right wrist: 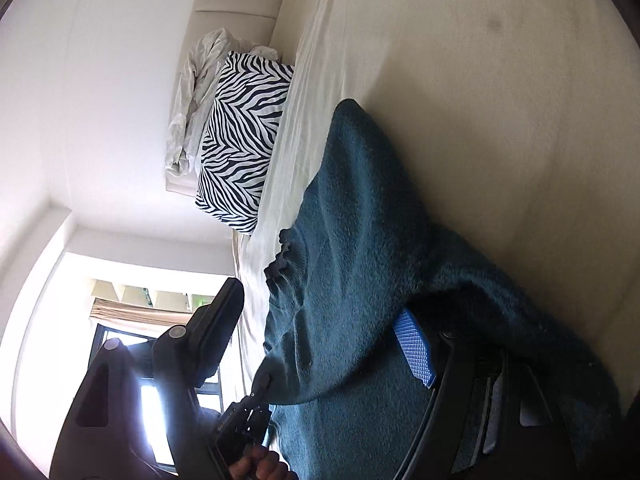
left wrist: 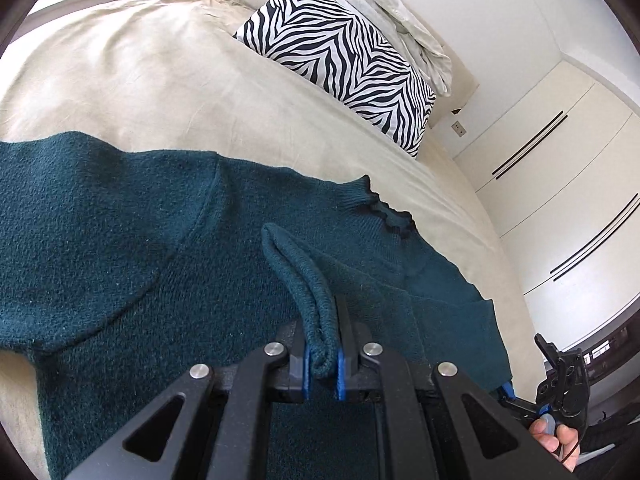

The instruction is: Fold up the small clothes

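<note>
Beige bedding (left wrist: 168, 80) covers a bed that fills most of the left wrist view, with a white wall behind it. On the left and middle of that view a dark teal sweater (left wrist: 100, 248) lies spread flat over the bedding, its ruffled collar (left wrist: 386, 212) toward the right. At bottom centre the left gripper (left wrist: 322, 364) is clamped on a rolled edge of the sweater — the knit bunches up between its blue pads (left wrist: 341, 376). Farther back, right of centre, a zebra-striped pillow (left wrist: 340, 56) sits against a rumpled pale blanket (left wrist: 396, 12). White cupboard doors (left wrist: 560, 184) with dark slim handles fill the right side, and the right gripper shows at the lower right edge with a thumb (left wrist: 554, 434) on it.

From the right wrist view, turned sideways, the right gripper (right wrist: 326, 334) stands wide apart — one finger out over the window side, the other blue pad (right wrist: 414, 346) against the sweater, the sweater's edge lying between them, not pinched.
</note>
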